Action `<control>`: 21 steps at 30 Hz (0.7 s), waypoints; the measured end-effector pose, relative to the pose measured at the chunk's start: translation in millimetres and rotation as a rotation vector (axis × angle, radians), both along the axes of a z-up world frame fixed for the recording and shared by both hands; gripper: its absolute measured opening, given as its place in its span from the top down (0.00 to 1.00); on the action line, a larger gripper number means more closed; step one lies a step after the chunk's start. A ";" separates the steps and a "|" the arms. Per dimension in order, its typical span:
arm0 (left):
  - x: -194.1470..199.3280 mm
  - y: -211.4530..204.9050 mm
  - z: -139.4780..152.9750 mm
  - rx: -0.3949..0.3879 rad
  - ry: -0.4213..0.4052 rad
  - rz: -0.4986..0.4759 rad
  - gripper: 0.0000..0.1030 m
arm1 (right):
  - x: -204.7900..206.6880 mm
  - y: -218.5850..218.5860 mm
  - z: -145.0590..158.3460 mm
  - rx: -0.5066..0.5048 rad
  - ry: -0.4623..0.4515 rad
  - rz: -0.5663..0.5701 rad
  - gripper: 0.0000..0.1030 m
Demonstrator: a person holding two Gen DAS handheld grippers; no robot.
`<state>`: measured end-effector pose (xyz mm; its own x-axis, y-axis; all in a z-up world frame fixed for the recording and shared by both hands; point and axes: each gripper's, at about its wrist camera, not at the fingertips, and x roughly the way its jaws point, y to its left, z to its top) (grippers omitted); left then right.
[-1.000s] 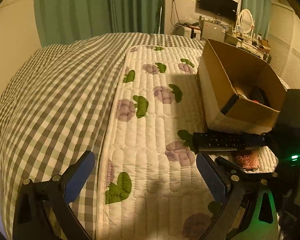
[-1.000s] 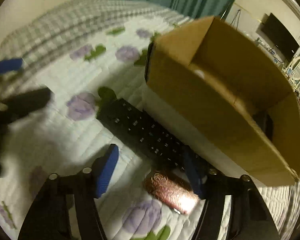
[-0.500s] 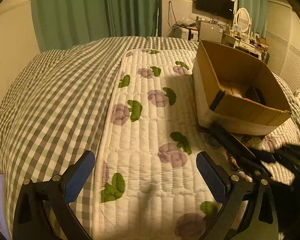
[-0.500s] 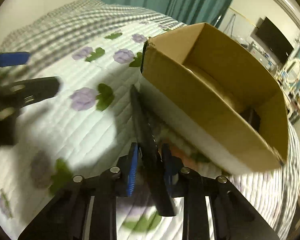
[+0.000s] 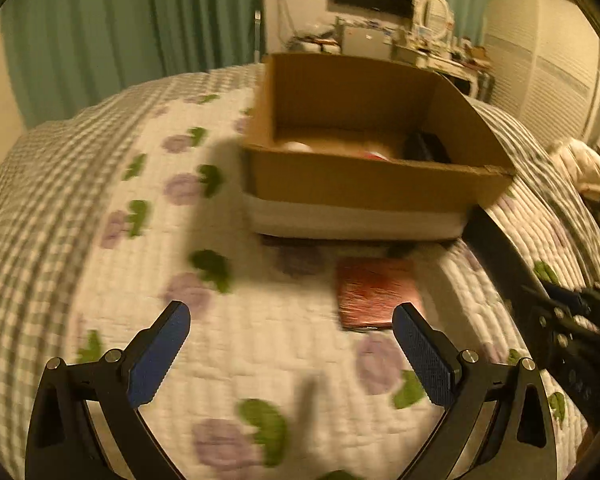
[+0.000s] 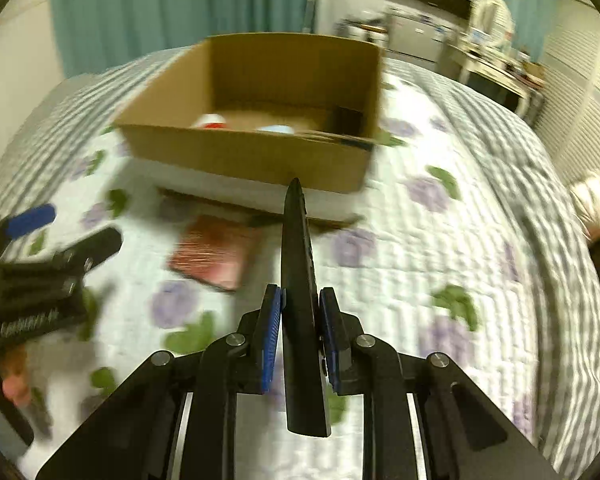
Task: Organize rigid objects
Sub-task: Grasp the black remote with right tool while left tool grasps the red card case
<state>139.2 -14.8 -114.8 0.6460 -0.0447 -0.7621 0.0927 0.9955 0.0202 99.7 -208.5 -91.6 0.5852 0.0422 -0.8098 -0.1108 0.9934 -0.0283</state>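
My right gripper (image 6: pixel 300 312) is shut on a black remote control (image 6: pixel 298 264), held edge-up above the quilt and pointing at the open cardboard box (image 6: pixel 252 156). In the left wrist view the remote (image 5: pixel 500 256) shows as a dark bar at the right, beside the box (image 5: pixel 372 184). A shiny red-brown flat packet (image 5: pixel 376 292) lies on the quilt in front of the box; it also shows in the right wrist view (image 6: pixel 214 252). My left gripper (image 5: pixel 292 352) is open and empty, just short of the packet.
The box holds a dark object (image 5: pixel 426 148) and some red and white items. The floral quilt (image 5: pixel 260 340) lies on a checked bedspread (image 5: pixel 40 168). Green curtains, a TV and a cluttered dresser stand behind the bed. White fabric (image 5: pixel 584 168) lies at the right.
My right gripper has closed on the remote and lifted it off the quilt, turning to face the box. My left gripper has swung right toward the packet and box, staying open.
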 end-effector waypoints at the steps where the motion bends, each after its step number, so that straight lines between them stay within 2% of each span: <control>1: 0.5 -6.7 -3.0 -0.002 0.005 -0.015 0.00 | -1.0 -8.3 -0.8 0.016 0.002 -0.014 0.81; 3: 3.8 -23.7 -11.6 -0.003 0.022 -0.054 0.00 | -0.7 -19.4 -5.3 0.043 0.014 -0.038 0.81; 7: 14.3 -42.4 -27.1 -0.006 0.054 -0.086 0.02 | 3.1 -16.5 -22.8 0.009 0.028 -0.064 0.82; 10: 26.8 -46.8 -37.1 -0.031 0.098 -0.082 0.06 | 6.7 -27.6 -25.1 0.090 0.032 -0.092 0.82; 13: 38.8 -50.3 -47.0 -0.064 0.139 -0.073 0.09 | 8.4 -34.2 -25.5 0.123 0.035 -0.093 0.82; 17: 51.2 -59.4 -58.8 -0.022 0.154 -0.065 0.11 | 8.9 -33.5 -27.4 0.127 0.032 -0.086 0.82; 19: 53.6 -61.6 -59.7 -0.014 0.155 -0.066 0.30 | 8.6 -34.2 -26.7 0.138 0.031 -0.087 0.82; 21: 53.4 -60.3 -57.6 -0.032 0.164 -0.065 0.30 | 6.7 -34.1 -26.6 0.135 0.028 -0.080 0.82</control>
